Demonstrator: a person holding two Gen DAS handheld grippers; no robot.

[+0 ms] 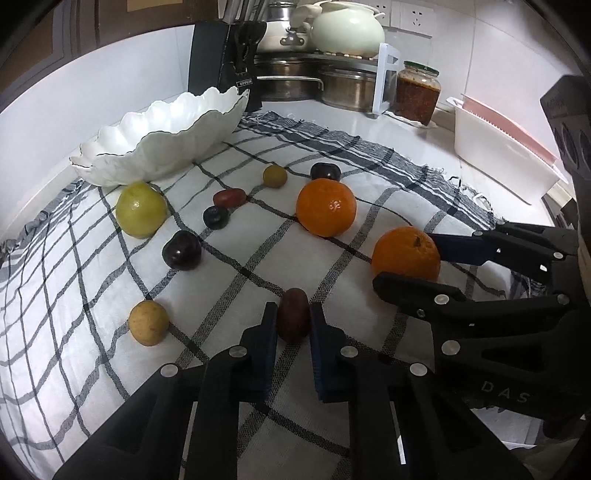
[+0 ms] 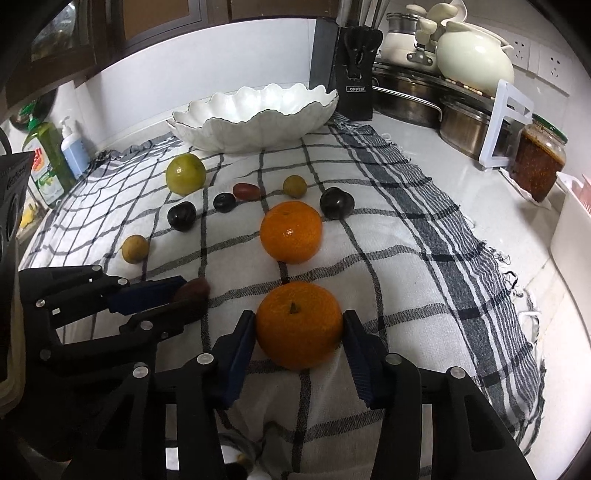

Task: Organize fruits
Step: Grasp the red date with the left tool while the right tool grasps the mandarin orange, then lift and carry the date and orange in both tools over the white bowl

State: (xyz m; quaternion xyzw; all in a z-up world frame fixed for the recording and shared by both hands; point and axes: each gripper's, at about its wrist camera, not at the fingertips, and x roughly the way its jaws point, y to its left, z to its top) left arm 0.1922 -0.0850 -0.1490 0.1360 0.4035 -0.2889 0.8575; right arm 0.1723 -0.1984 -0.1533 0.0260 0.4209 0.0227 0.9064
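Fruits lie on a checked cloth before a white scalloped bowl, which holds nothing I can see. My left gripper is shut on a dark red date, also in the right wrist view. My right gripper is shut on the near orange resting on the cloth. A second orange, a green fruit, dark plums, a second red date and small yellow fruits lie scattered.
A black knife block, steel pots, a cream teapot and a sauce jar stand at the back. A white and pink tub is at the right. Soap bottles stand at the far left.
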